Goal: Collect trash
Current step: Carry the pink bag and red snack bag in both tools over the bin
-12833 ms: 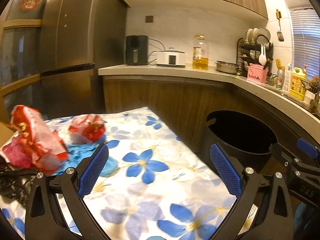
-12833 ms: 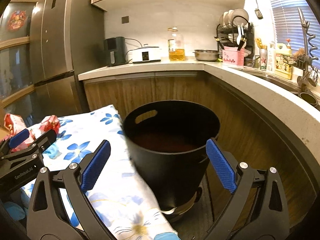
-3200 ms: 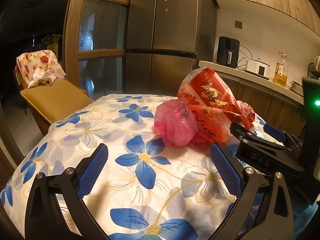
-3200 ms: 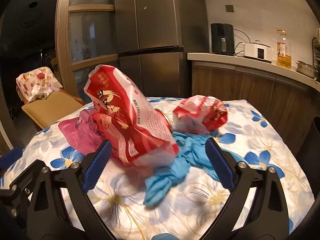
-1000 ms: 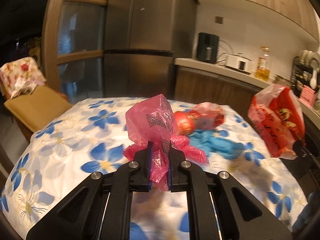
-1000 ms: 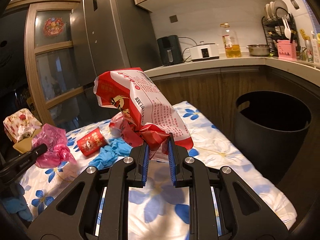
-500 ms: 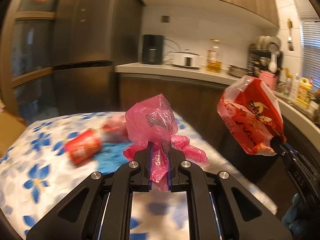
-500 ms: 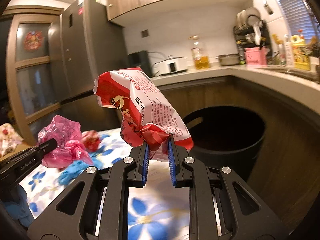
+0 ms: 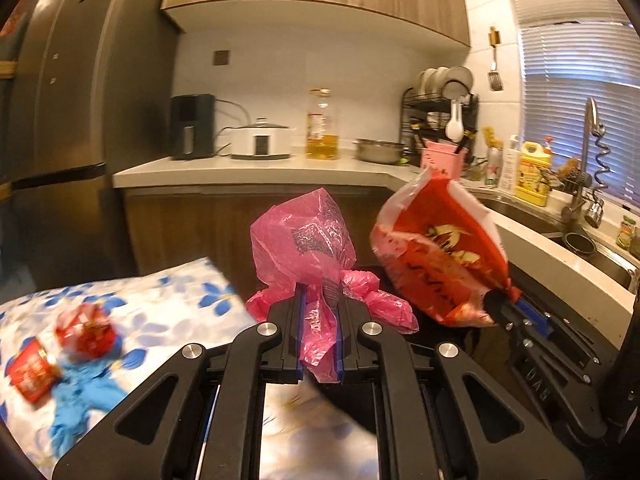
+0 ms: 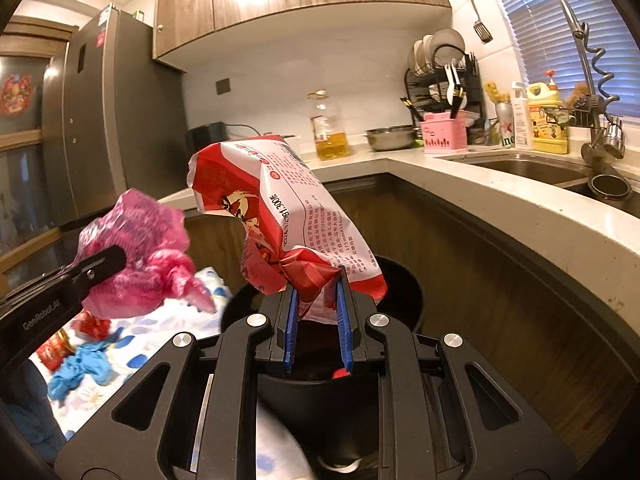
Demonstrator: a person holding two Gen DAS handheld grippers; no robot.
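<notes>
Trash in both grips, held up in the air beside a black bin (image 10: 404, 300). Left gripper (image 9: 319, 334) clamped on a crumpled pink plastic bag (image 9: 304, 240), pads pinching its twisted neck. Right gripper (image 10: 317, 326) clamped on a red-and-white snack bag (image 10: 280, 216) by its gathered end, the bag standing tilted above the bin's open mouth. Floral tablecloth (image 9: 168, 304) to the left carries more litter: a red can (image 9: 30, 368), a red crumpled wrapper (image 9: 86, 328) and a blue glove (image 9: 80, 396), close together. Kitchen counter (image 10: 500, 200) curves behind the bin.
</notes>
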